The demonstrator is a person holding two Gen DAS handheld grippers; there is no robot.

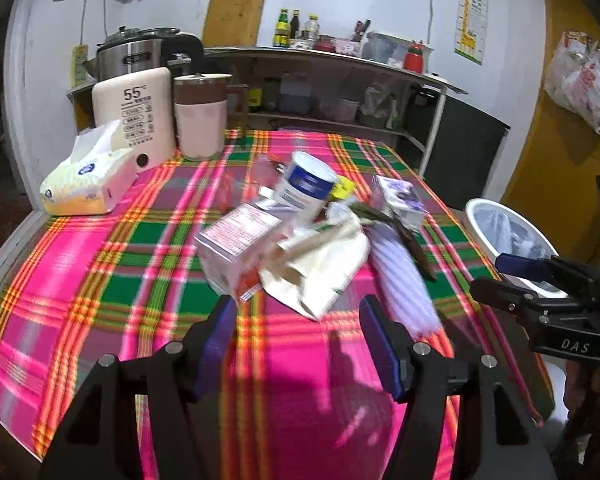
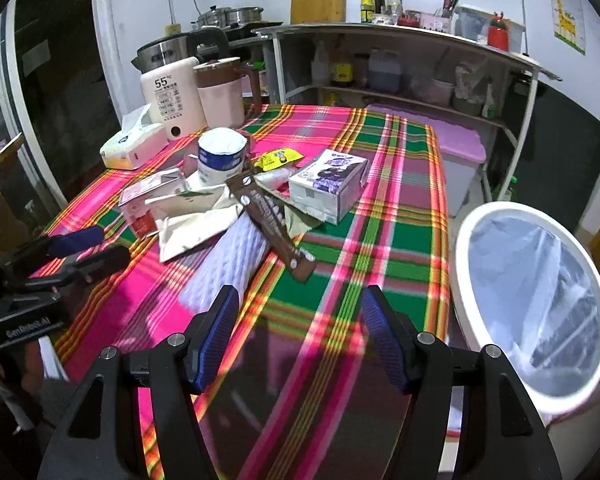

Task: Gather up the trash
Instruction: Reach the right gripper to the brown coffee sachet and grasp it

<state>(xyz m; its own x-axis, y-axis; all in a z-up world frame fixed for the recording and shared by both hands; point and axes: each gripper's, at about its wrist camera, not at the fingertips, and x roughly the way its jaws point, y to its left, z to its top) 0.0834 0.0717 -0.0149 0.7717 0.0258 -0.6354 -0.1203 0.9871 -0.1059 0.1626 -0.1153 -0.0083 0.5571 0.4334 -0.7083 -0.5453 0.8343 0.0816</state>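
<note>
Left gripper [image 1: 298,344] spread, empty, hovering over plaid cloth [image 1: 100,280]. Right gripper [image 2: 298,336] also spread, empty, above cloth near table edge.

Trash heap mid-table, at 12 o'clock of both grippers: pink carton [image 1: 236,248], cream pouch [image 1: 320,268], white foam sleeve [image 2: 228,272], brown wrapper [image 2: 272,216], tub [image 2: 220,156], purple-white box [image 2: 328,184], yellow packet [image 2: 278,158].

Bin [image 2: 532,304] with clear liner off table edge, at 3 o'clock of right gripper.

Tissue pack [image 1: 88,180], kettle [image 1: 140,116], pink jug [image 1: 202,116] at 10–11 o'clock, apart from heap.

trash pile [image 2: 236,204] mid-table [image 2: 380,248] | bin [image 2: 532,300] off right edge | tissues [image 2: 134,146] far left
</note>
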